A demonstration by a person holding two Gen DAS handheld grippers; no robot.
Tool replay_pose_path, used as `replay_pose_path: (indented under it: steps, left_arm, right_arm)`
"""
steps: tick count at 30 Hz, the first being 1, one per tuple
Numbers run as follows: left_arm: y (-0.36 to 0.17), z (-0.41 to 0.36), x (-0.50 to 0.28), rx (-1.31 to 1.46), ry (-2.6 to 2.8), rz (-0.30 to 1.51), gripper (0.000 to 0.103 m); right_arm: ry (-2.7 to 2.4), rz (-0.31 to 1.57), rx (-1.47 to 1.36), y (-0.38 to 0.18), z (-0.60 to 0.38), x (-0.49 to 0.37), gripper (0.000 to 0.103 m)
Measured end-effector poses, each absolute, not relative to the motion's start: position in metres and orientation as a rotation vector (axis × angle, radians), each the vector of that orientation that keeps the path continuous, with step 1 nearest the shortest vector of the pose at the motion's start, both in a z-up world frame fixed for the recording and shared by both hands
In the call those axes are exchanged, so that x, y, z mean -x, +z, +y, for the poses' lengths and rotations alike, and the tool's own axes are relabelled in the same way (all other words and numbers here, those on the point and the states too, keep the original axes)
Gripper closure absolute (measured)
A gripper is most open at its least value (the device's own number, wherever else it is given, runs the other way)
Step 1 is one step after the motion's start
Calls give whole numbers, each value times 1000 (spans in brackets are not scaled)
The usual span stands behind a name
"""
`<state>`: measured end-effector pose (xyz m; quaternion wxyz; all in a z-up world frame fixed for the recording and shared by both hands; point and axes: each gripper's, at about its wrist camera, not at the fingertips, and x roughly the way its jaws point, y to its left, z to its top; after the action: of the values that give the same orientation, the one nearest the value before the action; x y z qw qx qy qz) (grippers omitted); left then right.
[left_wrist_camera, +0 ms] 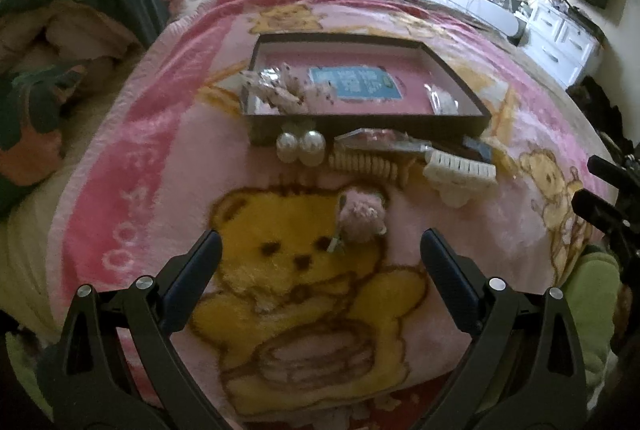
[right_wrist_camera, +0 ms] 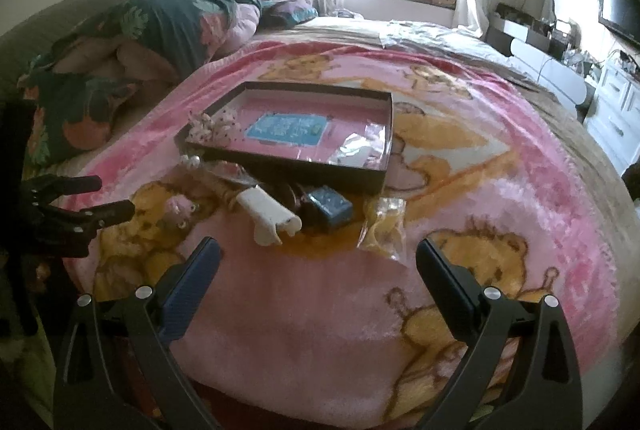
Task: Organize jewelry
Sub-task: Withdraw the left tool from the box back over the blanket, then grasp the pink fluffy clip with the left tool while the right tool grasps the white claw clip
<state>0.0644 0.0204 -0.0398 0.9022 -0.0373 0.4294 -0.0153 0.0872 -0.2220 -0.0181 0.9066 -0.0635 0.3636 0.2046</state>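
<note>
l gripper (left_wrist_camera: 320, 250): blk arms, blue pads, silver screws | r gripper (right_wrist_camera: 318, 256): same | sleeve (left_wrist_camera: 592, 294): green

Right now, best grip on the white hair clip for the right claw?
Take the white hair clip across its long toothed body, coming from above. It lies flat on the blanket with its flared handles toward the right claw, which is open.

My left gripper (left_wrist_camera: 320, 254) hovers with its jaws spread wide, gripping nothing. My right gripper (right_wrist_camera: 318, 262) hovers level beside it, jaws equally wide.
</note>
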Motion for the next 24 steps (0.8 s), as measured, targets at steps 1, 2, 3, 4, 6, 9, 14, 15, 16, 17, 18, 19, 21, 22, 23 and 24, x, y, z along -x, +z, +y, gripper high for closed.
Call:
replay_pose_path:
  steps: [1,2,3,4,6,9,14,15,16,17,18,19,21,22,23,24]
  left_arm:
    - [-44,19,-66,76,-38,898,10]
    - [-47,17,-68,78,-46,904,10]
    - [-50,16,-70,76,-55,908,10]
    - [-53,14,-72,72,-59,914,10]
    - [-60,11,-78,76,-78,932,11]
    - [-70,6,-90,75,-97,951,19]
    - [-85,-3,-110,70,-121,983,37]
    - [-88,-4,-111,68,-122,990,46]
    - [-91,-6,-114,67,-130,998,51]
    - [-93,-7,-114,64,-136,999,54]
    - [-95,-8,-115,64,-145,998,60]
    - [-95,-8,-116,68,-154,997,66]
    - [-94,-7,-117,73,-162,989,74]
    - [-93,-5,-116,81,-163,988,75]
    - [-93,-2,-116,90,-163,987,75]
    - [-93,0,-115,96,-161,986,75]
  right_arm:
    - [429,755,124,-20,-223,-88,5]
    - [436,762,114,-22,-224,-89,5]
    - [440,768,107,-24,-224,-90,5]
    - [443,774,102,-26,-225,-92,5]
    - [451,783,94,-30,-225,-94,5]
    - [471,806,73,-38,-225,-100,5]
    - [494,833,52,-49,-225,-109,5]
    - [497,839,49,-50,-224,-111,5]
    - [508,843,42,-52,-223,-114,5]
    - [518,844,39,-53,-221,-115,5]
    - [524,850,41,-55,-219,-118,5]
    - [531,855,46,-57,-215,-121,5]
    - [548,862,56,-62,-206,-127,6]
    - [554,866,60,-64,-202,-130,6]
    - [566,867,61,-65,-198,-133,6]
    - [573,871,67,-67,-193,-136,6]
